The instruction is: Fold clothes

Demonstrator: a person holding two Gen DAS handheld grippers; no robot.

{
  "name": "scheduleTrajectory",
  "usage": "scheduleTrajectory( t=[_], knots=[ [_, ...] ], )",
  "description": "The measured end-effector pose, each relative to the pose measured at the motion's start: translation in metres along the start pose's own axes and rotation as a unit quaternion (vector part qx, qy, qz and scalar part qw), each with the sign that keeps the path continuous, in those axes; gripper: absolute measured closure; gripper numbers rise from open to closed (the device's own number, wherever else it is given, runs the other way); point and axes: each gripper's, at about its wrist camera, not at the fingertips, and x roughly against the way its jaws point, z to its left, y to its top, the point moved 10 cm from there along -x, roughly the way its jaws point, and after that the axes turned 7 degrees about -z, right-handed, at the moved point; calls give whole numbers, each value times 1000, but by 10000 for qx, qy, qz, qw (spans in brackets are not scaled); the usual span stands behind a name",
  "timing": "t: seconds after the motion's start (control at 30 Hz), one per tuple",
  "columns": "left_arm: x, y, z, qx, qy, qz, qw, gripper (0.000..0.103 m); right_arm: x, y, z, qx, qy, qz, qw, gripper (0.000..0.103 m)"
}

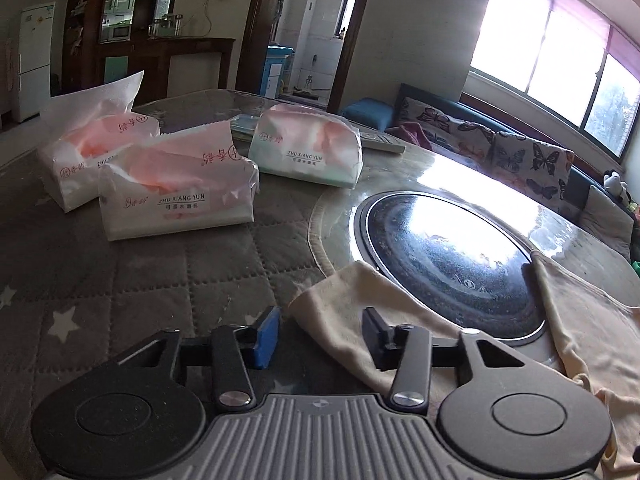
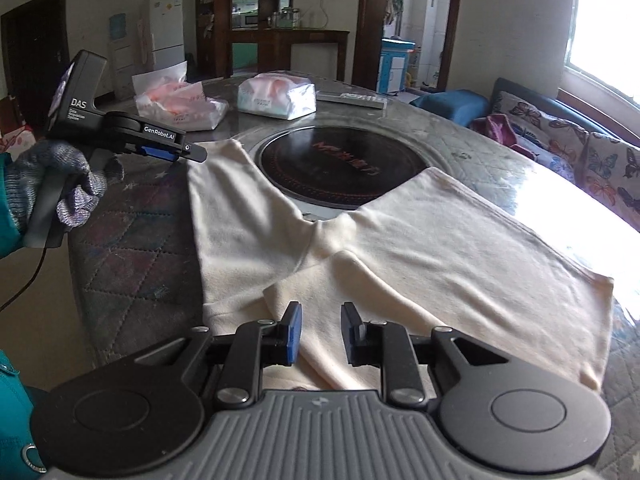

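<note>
Right gripper [image 2: 320, 334] hovering fingers apart, empty, over cream shorts [image 2: 400, 248]; left gripper [image 1: 320, 330] gaping, empty, at shorts' leg hem, beside round hotplate [image 2: 340, 168].

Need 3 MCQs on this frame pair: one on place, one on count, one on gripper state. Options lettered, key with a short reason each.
1. Where do the two legs of the cream shorts point?
A. Away from the cameras, either side of the round black cooktop
B. Off the table's near edge
C. Under the tissue packs

2. How many tissue packs stand on the table?
A. One
B. Three
C. Five

3. What is the state of the right gripper?
A. Shut on the shorts
B. Open, above the waist end of the shorts
C. Out of view

Key: 1 A, the legs splay to both sides of the cooktop in the right wrist view. 2 B, the left wrist view shows packs and. 3 B, a clear gap shows between its blue pads, with nothing clamped.
</note>
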Motion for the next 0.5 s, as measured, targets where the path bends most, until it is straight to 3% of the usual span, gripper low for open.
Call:
scheduleTrajectory(
  t=[0.13,0.2,0.33,0.5],
  knots=[
    [-3,2,4,70,146,-26,9999,91,10,-1,-9,-139,-128,-80,9998,82],
    [-3,3,7,280,69,-15,9996,96,15,-1,-13,-209,-192,-120,9995,82],
    [14,18,-10,394,-352,-183,9984,98,26,-4,-25,-408,-357,-231,9983,82],
    [57,38,-87,-17,-1413,-447,9890,98,46,-14,-47,-829,-621,-420,9937,82]
  ],
)
